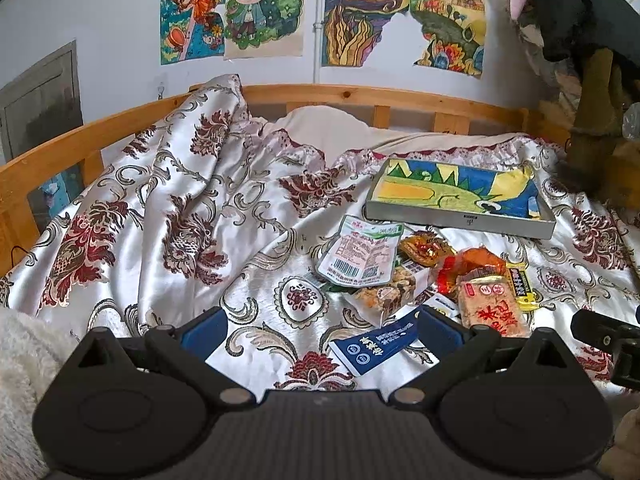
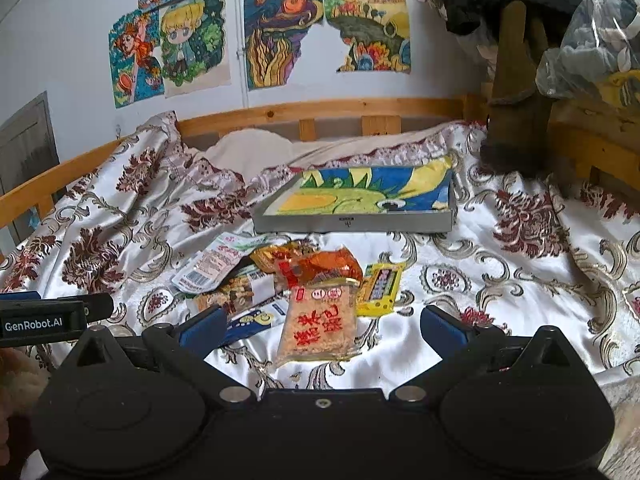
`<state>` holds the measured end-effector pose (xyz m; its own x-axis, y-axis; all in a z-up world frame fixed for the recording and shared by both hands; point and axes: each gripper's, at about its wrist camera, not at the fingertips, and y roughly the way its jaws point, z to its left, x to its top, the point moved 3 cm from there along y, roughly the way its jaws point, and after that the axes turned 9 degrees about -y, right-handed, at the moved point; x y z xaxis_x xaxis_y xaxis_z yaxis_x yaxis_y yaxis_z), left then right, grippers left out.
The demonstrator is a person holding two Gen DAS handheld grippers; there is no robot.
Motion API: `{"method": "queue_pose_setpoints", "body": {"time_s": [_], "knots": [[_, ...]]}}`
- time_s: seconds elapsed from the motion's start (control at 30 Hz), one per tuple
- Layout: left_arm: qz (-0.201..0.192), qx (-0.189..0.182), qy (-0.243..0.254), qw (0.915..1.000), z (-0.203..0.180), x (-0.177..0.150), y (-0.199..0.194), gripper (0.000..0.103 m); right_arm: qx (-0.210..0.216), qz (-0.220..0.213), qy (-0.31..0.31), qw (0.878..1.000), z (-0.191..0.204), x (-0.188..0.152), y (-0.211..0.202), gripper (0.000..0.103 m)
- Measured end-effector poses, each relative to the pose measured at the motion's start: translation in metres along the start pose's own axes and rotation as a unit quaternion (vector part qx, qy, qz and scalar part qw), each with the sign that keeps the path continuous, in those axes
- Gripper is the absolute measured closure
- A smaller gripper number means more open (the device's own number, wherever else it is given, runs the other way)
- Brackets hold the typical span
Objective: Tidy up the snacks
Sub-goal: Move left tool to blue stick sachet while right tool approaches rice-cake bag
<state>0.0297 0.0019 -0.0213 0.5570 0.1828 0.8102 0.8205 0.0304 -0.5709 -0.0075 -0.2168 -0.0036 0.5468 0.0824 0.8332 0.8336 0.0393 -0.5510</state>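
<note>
- A bed [image 2: 500, 312] covered with a shiny white bedspread patterned in dark red and gold carries a loose pile of snack packets.
- Far behind the pile lies a shallow grey tray [image 2: 356, 222], lined with a bright blue, yellow and green drawing; nothing sits in it.
- The left hand-held gripper [image 1: 320, 330] hovers low over the near left of the pile, its blue-padded jaws spread wide and holding nothing.
- The right hand-held gripper [image 2: 320, 330] hovers at the near right of the pile, jaws likewise spread and empty.
- Nearest the right hand-held gripper is a clear packet of rice crackers [image 2: 320, 320] with red lettering, directly ahead between its open jaws. Its long axis runs near to far, in line with the fingers.
- A dark blue sachet [image 1: 380, 346] lies by the left hand-held gripper's right jaw.
- Further into the pile: a white barcoded pouch [image 1: 362, 252], an orange wrapper [image 2: 332, 264] and a small yellow packet [image 2: 380, 288] on the right.
- Judgement: the rice crackers suit the right hand best, then go far forward to the tray.
</note>
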Motion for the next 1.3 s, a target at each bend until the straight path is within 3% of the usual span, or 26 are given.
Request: {"method": "queue_pose_setpoints", "body": {"time_s": [0.27,0.4,0.57,0.7,0.8,0.97,1.13,1.3], "knots": [[0.061,-0.007,0.000,0.9981,-0.001,0.012,0.020,0.000,0.013,0.094,-0.013,0.995,-0.002,0.012,0.031,0.001],[0.111,-0.003,0.003,0.9938,-0.003,0.018,0.040,0.000,0.049,0.145,0.007,0.988,-0.008,0.021,0.057,0.001],[0.164,-0.012,0.033,0.9859,-0.012,0.029,0.069,0.000,0.063,0.133,0.000,0.989,-0.016,0.038,0.081,0.001],[0.170,-0.011,0.089,0.9813,-0.024,0.040,0.091,0.000,0.045,0.140,-0.014,0.989,-0.021,0.045,0.107,0.001],[0.176,-0.030,0.126,0.9759,-0.034,0.043,0.107,0.000,0.041,0.153,-0.017,0.987,-0.023,0.045,0.128,0.001],[0.205,-0.069,0.197,0.9562,-0.056,0.029,0.134,0.000,0.058,0.187,-0.009,0.981,-0.023,0.031,0.156,0.001],[0.256,-0.087,0.218,0.9380,-0.063,0.008,0.151,0.000,0.067,0.196,-0.002,0.978,-0.022,0.023,0.170,0.001],[0.267,-0.093,0.213,0.9354,-0.062,0.001,0.163,0.001,0.077,0.202,0.002,0.976,-0.020,0.020,0.179,0.002]]}}
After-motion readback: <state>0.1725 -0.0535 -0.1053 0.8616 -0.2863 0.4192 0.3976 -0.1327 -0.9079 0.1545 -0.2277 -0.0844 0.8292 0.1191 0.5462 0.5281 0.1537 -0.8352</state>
